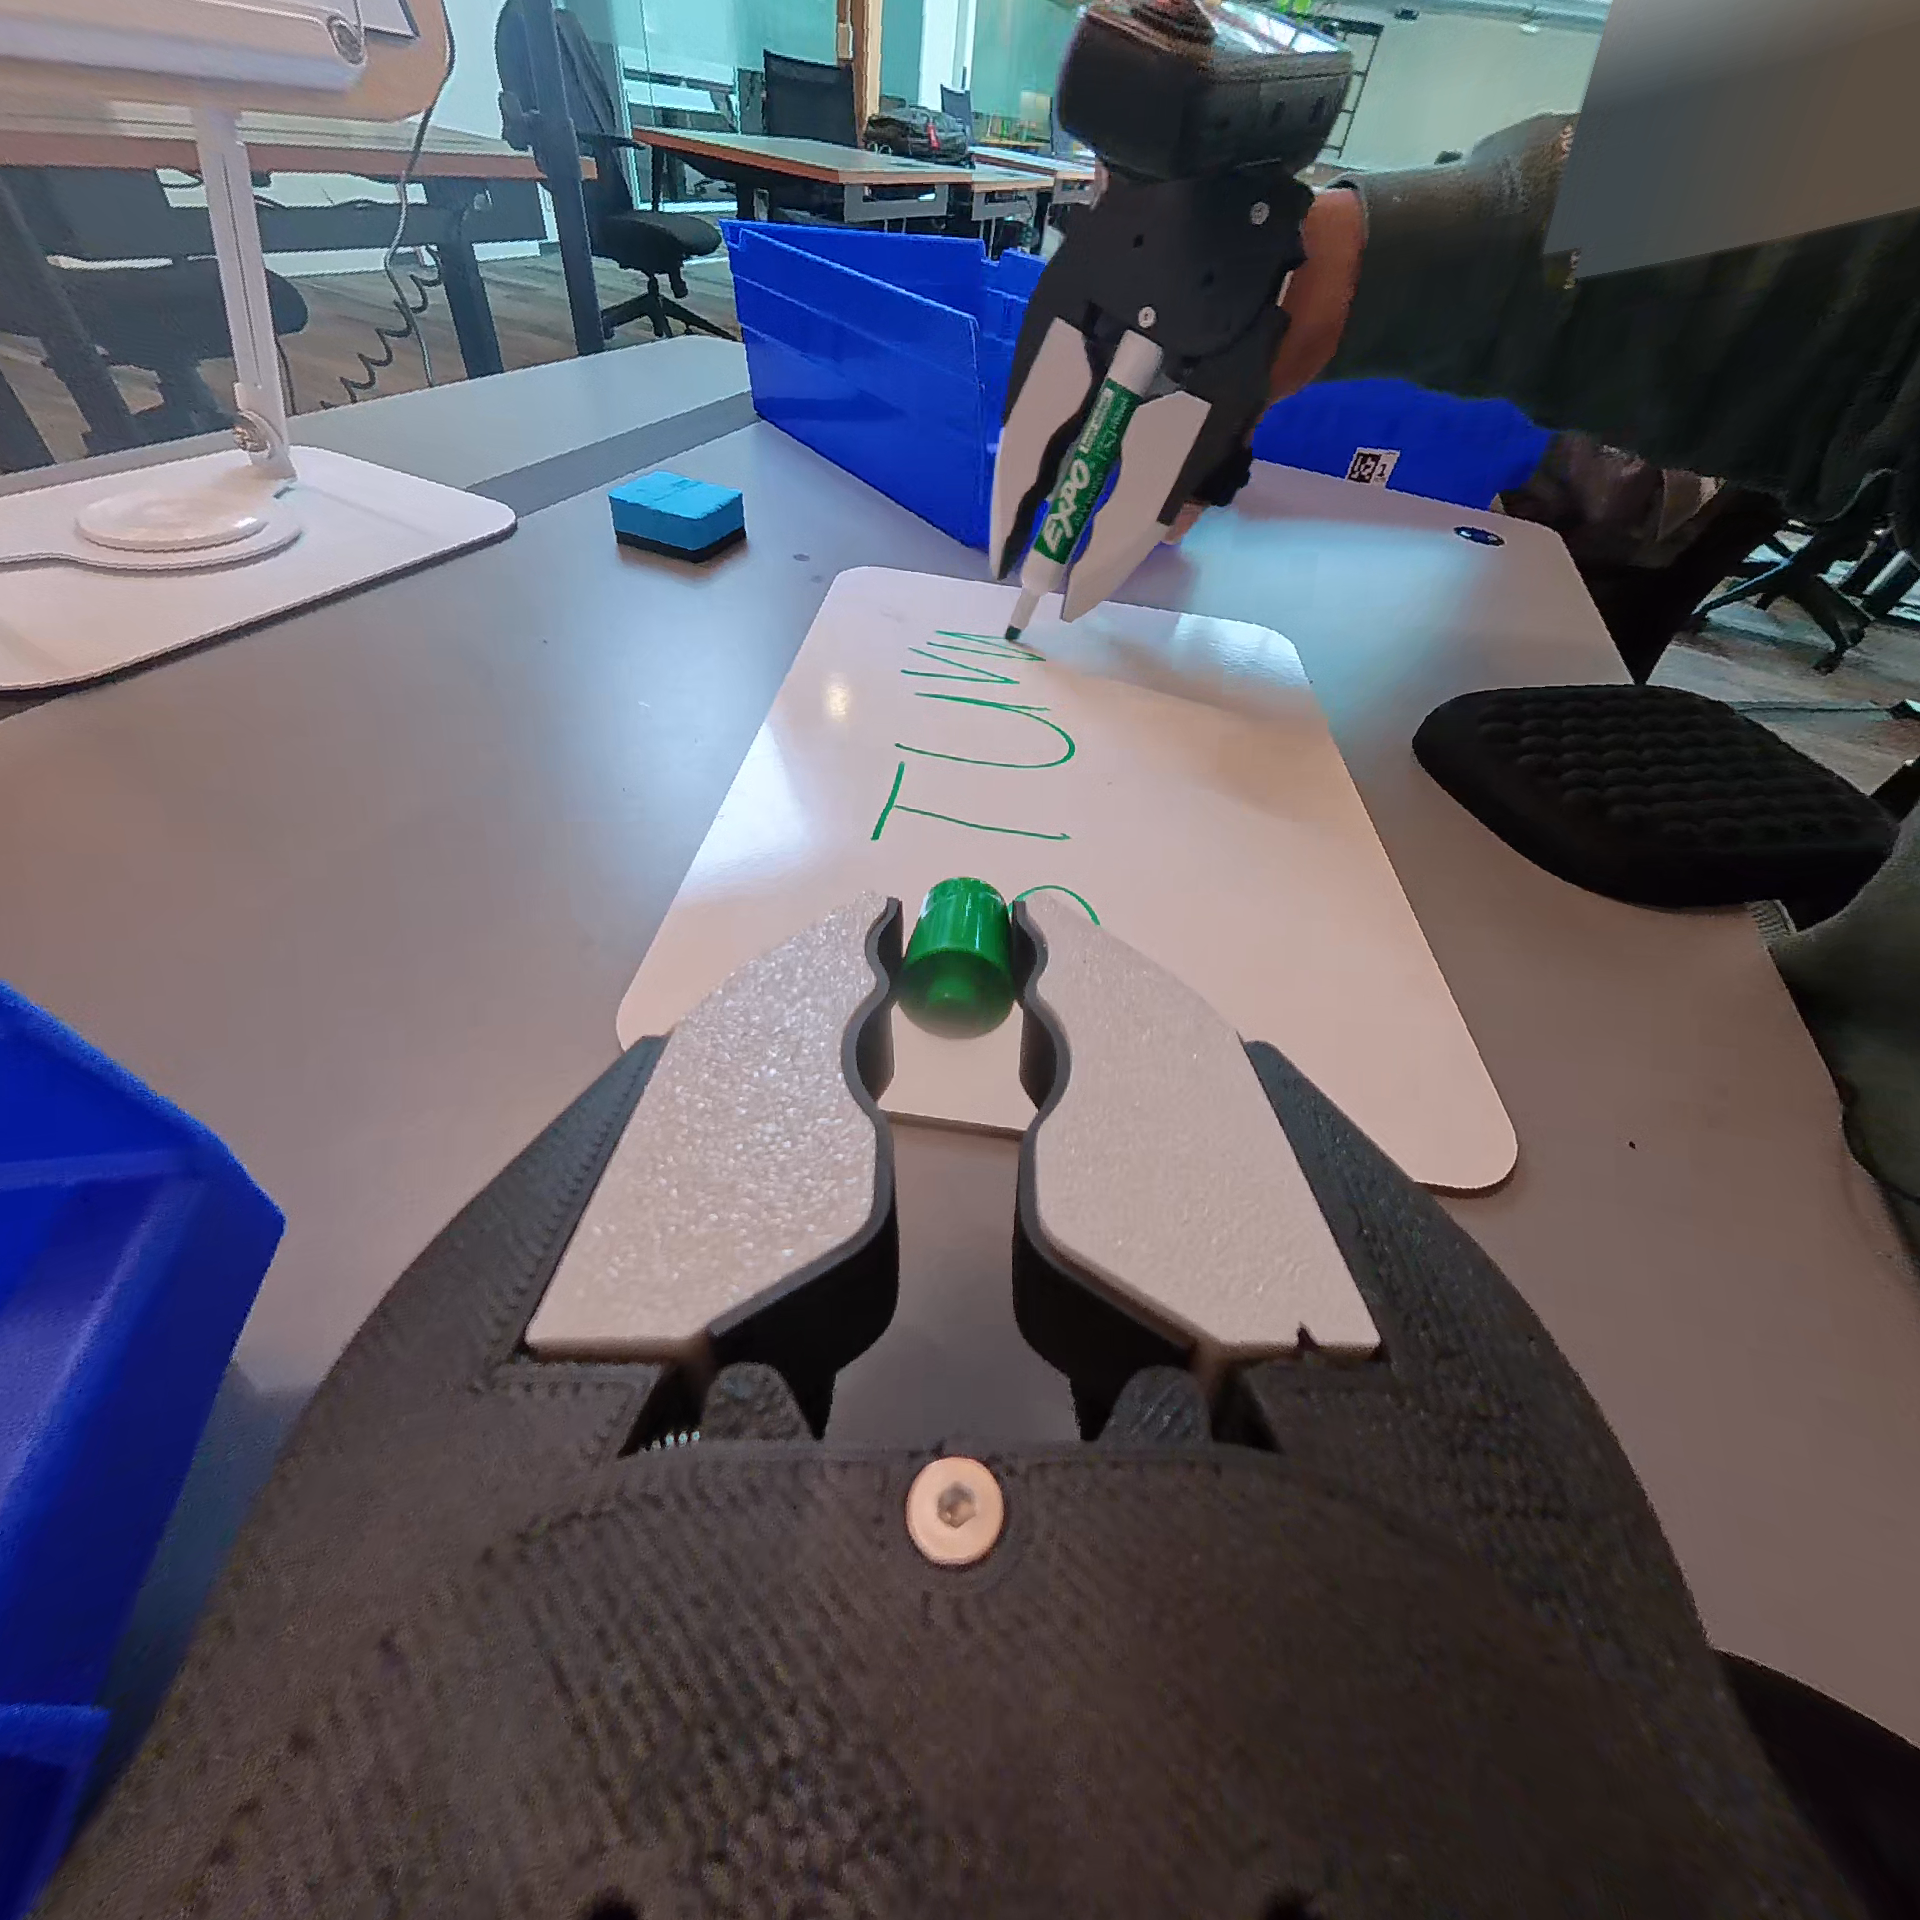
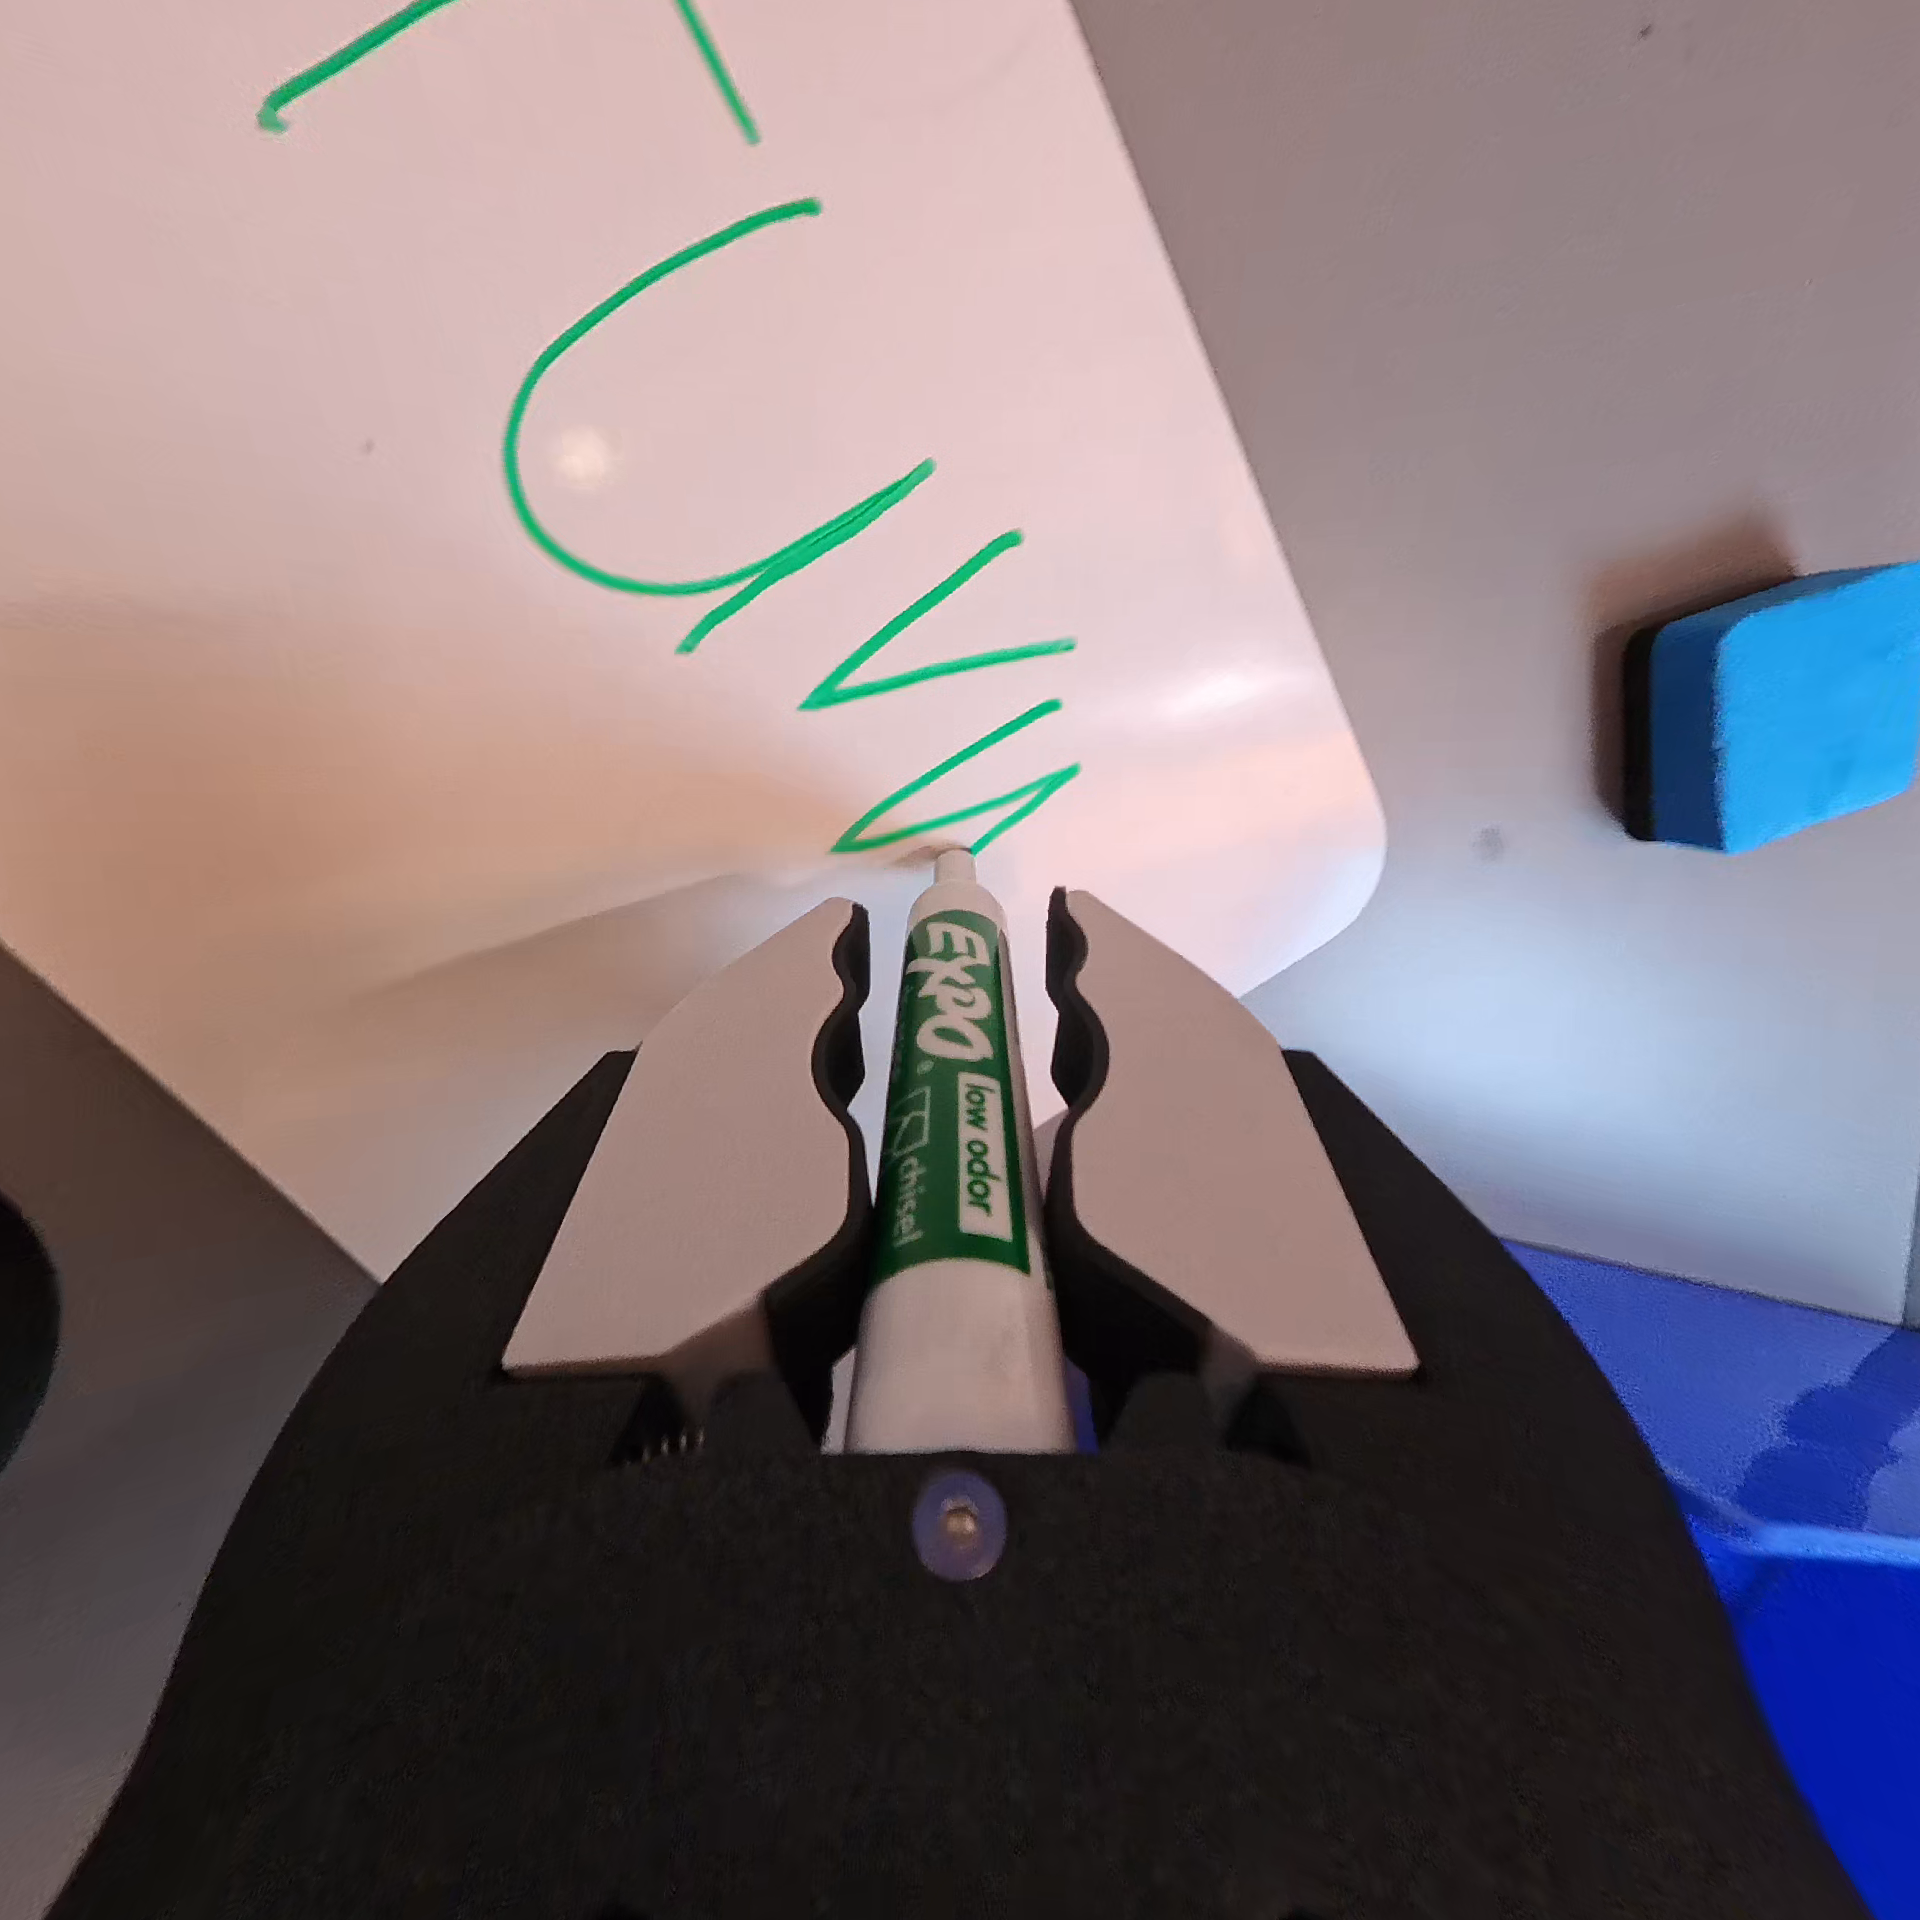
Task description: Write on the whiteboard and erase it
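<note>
Your right gripper [image 2: 954, 909] clamps the green-labelled white dry-erase marker [image 2: 951, 1143], tip touching the flat white whiteboard [image 2: 312, 727] at the end of a line of green lettering [image 2: 665, 468].

Only your left wrist view shows your left gripper [image 1: 956, 914] pinching the green plastic marker cap [image 1: 956, 961] over the board's near end, the right gripper [image 1: 1081, 582] tilted down at the far end, the grey table [image 1: 364, 831], and the blue bin [image 1: 862, 353] behind. The blue foam eraser with black base [image 2: 1766, 707] lies on the table just beside the board, apart from it, in both views.
</note>
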Demonstrator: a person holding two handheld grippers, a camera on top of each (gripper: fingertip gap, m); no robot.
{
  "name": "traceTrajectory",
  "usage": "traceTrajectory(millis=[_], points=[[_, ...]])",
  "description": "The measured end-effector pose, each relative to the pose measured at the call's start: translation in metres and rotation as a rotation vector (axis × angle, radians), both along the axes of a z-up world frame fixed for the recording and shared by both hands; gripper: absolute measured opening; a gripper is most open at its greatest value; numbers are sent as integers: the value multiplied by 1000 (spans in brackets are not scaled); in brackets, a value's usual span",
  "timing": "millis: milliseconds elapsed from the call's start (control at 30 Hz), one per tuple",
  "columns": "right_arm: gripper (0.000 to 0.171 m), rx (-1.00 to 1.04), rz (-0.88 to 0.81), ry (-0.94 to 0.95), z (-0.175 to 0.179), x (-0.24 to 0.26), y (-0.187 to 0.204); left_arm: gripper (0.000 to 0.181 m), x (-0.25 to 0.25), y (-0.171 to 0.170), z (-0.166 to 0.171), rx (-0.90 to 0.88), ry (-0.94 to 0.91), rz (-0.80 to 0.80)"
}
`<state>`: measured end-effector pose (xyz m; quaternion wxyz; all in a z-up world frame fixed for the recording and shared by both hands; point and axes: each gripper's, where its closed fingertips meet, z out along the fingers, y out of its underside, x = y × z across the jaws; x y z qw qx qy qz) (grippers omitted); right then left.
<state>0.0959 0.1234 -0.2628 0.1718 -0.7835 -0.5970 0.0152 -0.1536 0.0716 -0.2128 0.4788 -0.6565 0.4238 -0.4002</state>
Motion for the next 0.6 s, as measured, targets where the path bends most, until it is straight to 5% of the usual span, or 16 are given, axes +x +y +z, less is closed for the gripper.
traceTrajectory(millis=[233, 600], points=[[34, 6, -14, -15, 0, 13, -18, 20, 0, 0, 0, 4, 5, 0], [34, 61, -39, -4, 0, 8, 31, 20, 0, 0, 0, -5, -5, 0]])
